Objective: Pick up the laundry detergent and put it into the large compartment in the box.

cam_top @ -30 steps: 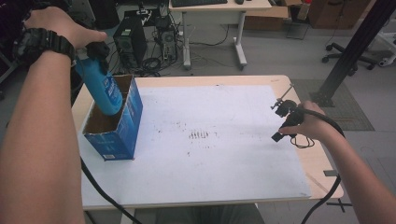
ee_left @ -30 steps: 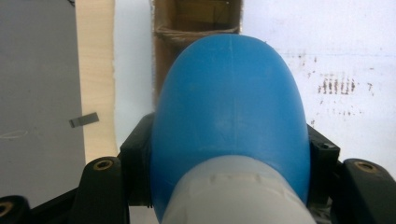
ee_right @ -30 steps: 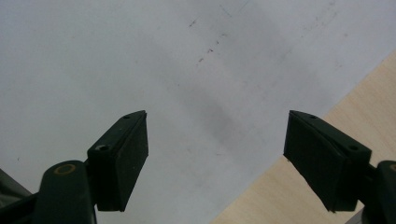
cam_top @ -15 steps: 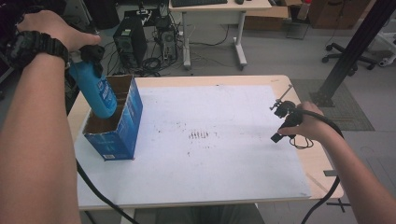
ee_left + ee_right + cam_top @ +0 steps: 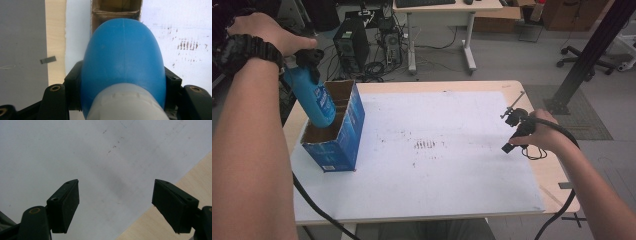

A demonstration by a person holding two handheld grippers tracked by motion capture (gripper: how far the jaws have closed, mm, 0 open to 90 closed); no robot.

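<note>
Partly hiding the box (image 5: 116, 10), the bottle (image 5: 122, 62) sits clamped in the left tongs (image 5: 122, 87); right tongs (image 5: 115, 205) gape wide.

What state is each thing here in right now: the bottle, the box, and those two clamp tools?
Blue bottle: held tilted, bottom end dipping into the box's open top.
Blue cardboard box: upright at the table's left edge, top open.
Left gripper: jaws shut on the bottle near its pale cap end.
Right gripper: jaws open, nothing between them, over the white sheet.
White sheet: lying flat, scuffed with dark marks.
</note>
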